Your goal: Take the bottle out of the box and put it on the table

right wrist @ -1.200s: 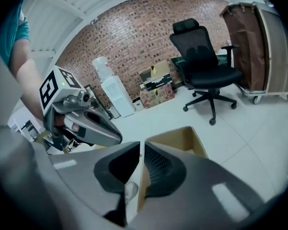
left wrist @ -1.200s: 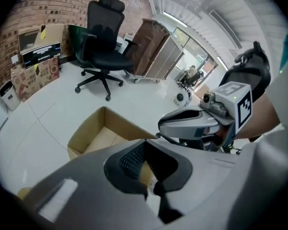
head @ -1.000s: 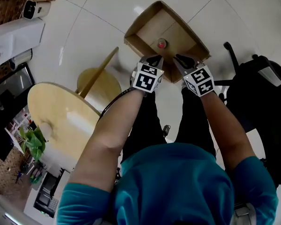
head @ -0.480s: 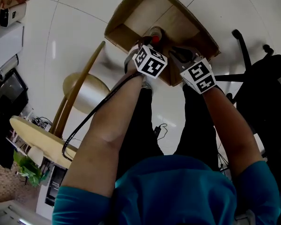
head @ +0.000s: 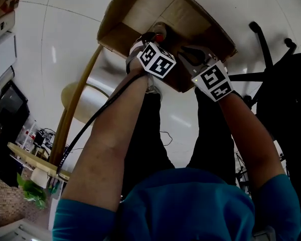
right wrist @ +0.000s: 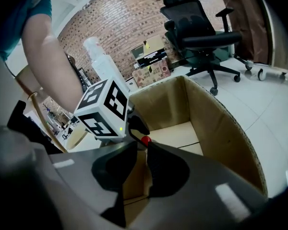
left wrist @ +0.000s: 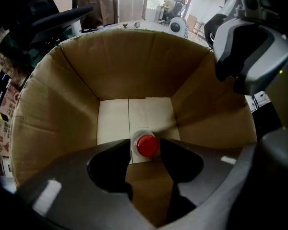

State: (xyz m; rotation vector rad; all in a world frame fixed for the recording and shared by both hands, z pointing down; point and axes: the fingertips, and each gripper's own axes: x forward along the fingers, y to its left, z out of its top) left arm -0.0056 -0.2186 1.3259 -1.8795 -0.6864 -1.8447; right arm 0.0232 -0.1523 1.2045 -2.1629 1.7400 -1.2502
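Note:
An open cardboard box (head: 140, 9) stands on the white floor. Inside it stands a bottle whose red cap (left wrist: 147, 145) shows from above, also as a red dot (head: 160, 37) in the head view. My left gripper (left wrist: 147, 148) points straight down into the box. Its jaws are opening, the cap sits between the fingertips, and the pads do not press on it. My right gripper (right wrist: 142, 153) sits at the box's near wall (head: 190, 79), jaws almost together with a strip of cardboard in the narrow gap. The bottle's body is hidden.
A round wooden table (head: 35, 157) and a round stool (head: 85, 102) stand at the left. A black office chair (head: 271, 69) is at the right, close to the box. A black cable (head: 90, 124) hangs from my left gripper.
Both grippers have dropped toward the box. The left one has sunk into it and its jaws have gone from shut to spread around the red cap. The right stays at the near wall.

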